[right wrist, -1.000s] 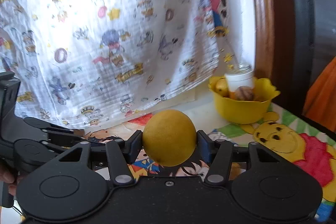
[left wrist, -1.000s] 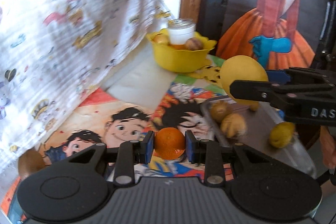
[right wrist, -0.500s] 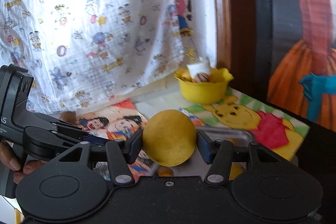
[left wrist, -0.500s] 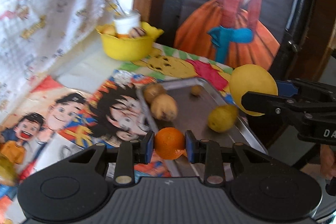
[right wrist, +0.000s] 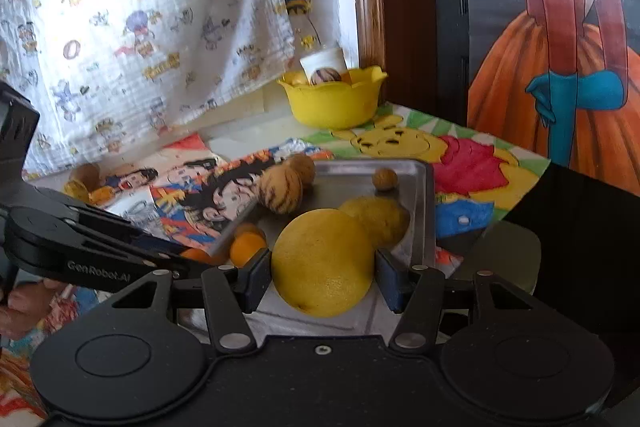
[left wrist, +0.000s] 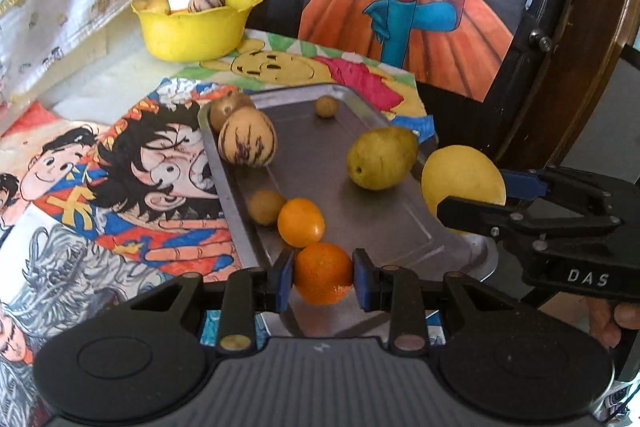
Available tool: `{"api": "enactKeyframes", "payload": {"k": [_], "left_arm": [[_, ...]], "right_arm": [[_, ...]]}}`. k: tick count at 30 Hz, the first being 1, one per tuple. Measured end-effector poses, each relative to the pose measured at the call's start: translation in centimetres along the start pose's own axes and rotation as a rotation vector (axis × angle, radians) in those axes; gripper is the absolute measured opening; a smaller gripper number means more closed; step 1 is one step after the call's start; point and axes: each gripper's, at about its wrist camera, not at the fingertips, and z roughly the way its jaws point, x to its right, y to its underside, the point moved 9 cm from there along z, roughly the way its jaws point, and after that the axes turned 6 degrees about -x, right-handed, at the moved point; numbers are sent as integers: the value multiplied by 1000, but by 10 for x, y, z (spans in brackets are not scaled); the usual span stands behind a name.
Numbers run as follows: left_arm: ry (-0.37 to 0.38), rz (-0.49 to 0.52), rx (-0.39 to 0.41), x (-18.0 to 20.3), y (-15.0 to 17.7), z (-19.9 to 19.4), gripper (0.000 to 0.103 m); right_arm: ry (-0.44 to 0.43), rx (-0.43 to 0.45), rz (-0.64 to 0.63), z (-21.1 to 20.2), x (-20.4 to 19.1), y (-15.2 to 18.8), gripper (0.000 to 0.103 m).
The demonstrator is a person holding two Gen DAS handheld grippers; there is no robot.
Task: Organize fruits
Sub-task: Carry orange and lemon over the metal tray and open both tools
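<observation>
left tongs (left wrist: 323, 279): pinching the orange (left wrist: 323, 277) between blue pads, held just above the tray's near end.
right tongs (right wrist: 323, 277): pinching the big yellow fruit (right wrist: 323, 263) at its widest; it sits over the tray's near right edge.
tray (left wrist: 384, 223): flat metal, low rim, smooth and shiny. Holds a striped fruit (left wrist: 247, 138), a brown one behind it, a pear-shaped yellow-green fruit (left wrist: 380, 157), a second orange (left wrist: 301, 222) and two small brown round ones.
risk, roll: everything on the tray is round and the surface is slick. My guess is a fruit let go from any height rolls, and the low rim won't stop much.
risk, knock: the second orange lies just beyond the held one, so lowering straight down could bump it into the small brown fruit beside it.
risk, edge: the yellow fruit hangs near the tray's outer rim, which looks to overhang the table edge. Released there, it may go off the side.
risk, clash: both tongs are converging on the same near end, so they could collide.
risk, grip: the yellow fruit is wide and pebbly with small pad contact, so it could slip if tilted.
bowl (right wrist: 334, 99): yellow plastic, scalloped rim, far back by the curtain, holding a white cup and more fruit.
table cover: glossy cartoon prints, flat.
</observation>
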Motion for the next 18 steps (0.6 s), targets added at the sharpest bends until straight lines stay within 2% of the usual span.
{"api": "enactKeyframes", "payload": {"k": [18], "left_arm": [[-36,-35,-12,-1,2,18,34]], "right_arm": [[9,-28,5,26,10,13,57]]}}
